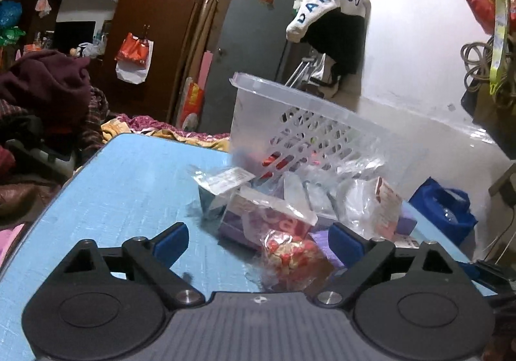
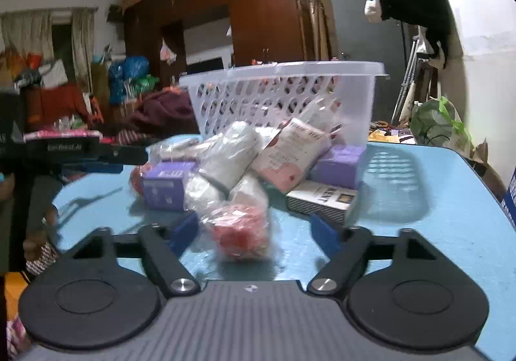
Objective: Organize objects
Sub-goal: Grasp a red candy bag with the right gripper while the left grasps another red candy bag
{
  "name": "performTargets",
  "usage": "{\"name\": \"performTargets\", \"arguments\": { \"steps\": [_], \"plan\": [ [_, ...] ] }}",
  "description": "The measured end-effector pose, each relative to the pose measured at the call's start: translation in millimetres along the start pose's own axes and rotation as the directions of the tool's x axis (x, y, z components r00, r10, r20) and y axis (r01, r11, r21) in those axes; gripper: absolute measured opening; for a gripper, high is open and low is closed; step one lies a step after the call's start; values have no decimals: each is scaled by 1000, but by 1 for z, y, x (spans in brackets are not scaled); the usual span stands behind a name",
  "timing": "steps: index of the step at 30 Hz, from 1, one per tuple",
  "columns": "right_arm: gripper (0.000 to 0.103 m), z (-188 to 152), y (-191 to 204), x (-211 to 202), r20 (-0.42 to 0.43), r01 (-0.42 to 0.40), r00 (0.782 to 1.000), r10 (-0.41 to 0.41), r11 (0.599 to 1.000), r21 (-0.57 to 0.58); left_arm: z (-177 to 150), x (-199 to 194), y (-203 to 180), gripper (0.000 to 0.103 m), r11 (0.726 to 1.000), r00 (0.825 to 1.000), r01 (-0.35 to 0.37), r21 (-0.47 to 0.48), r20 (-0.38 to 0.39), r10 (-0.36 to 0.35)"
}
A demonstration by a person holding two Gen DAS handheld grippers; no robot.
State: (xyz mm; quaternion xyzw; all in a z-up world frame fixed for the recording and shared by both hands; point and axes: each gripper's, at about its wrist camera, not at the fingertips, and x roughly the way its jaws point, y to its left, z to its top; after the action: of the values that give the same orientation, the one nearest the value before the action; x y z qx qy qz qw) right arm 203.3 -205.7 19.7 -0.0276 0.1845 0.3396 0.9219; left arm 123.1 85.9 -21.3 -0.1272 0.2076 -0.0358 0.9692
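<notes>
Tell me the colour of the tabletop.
Light blue tabletop, with a faint textured grain; clearest in the right wrist view.

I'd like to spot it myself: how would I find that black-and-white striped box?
Find the white basket on the blue table. In the pile before it, the striped box lies flat at the right, below a purple box; only it has dark lettering.

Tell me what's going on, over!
Both tongs, left and right, open, holding nothing. Red packet between right tongs, not gripped. Basket behind the pile. Nothing blocking.
</notes>
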Motion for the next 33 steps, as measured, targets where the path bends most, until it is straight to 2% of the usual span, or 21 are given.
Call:
{"name": "performTargets", "arguments": {
  "steps": [1,3,6,16,22,26,27,28,31,33],
  "plan": [
    [66,-1,1,2,-7,-5,1000,5,1000,-1,-2,1,-1,90,1000,1000,-11,11,-12,11],
    [57,-3,0,7,-25,-24,999,24,1000,3,-7,-2,-3,89,999,1000,-19,30,-7,19],
    [53,-5,1,-1,-12,-16,1000,16,1000,-11,-14,-8,-3,88,998,999,-40,44,3,40],
    [53,-14,-6,-17,10,4,1000,-4,1000,11,-18,-9,-19,89,996,998,-61,66,4,61],
    [53,-14,-6,-24,20,11,1000,-11,1000,20,-24,-9,-15,89,1000,1000,-8,28,11,8],
    [53,-14,-5,-27,27,12,1000,-13,1000,22,-27,-8,-13,89,1000,1000,2,-2,14,-2],
    [53,-14,-5,-28,28,14,1000,-14,1000,23,-27,-8,-11,88,1000,1000,11,-13,17,-10],
    [53,-14,-5,-28,29,15,999,-16,1000,24,-28,-9,-8,83,999,1000,12,-29,24,-11],
    [53,-13,-7,-31,35,18,999,-19,999,28,-30,-12,-2,80,997,999,-39,-62,34,41],
    [53,-13,-8,-31,37,20,999,-22,999,32,-29,-9,-3,80,998,999,-32,-58,16,33]
  ]
}}
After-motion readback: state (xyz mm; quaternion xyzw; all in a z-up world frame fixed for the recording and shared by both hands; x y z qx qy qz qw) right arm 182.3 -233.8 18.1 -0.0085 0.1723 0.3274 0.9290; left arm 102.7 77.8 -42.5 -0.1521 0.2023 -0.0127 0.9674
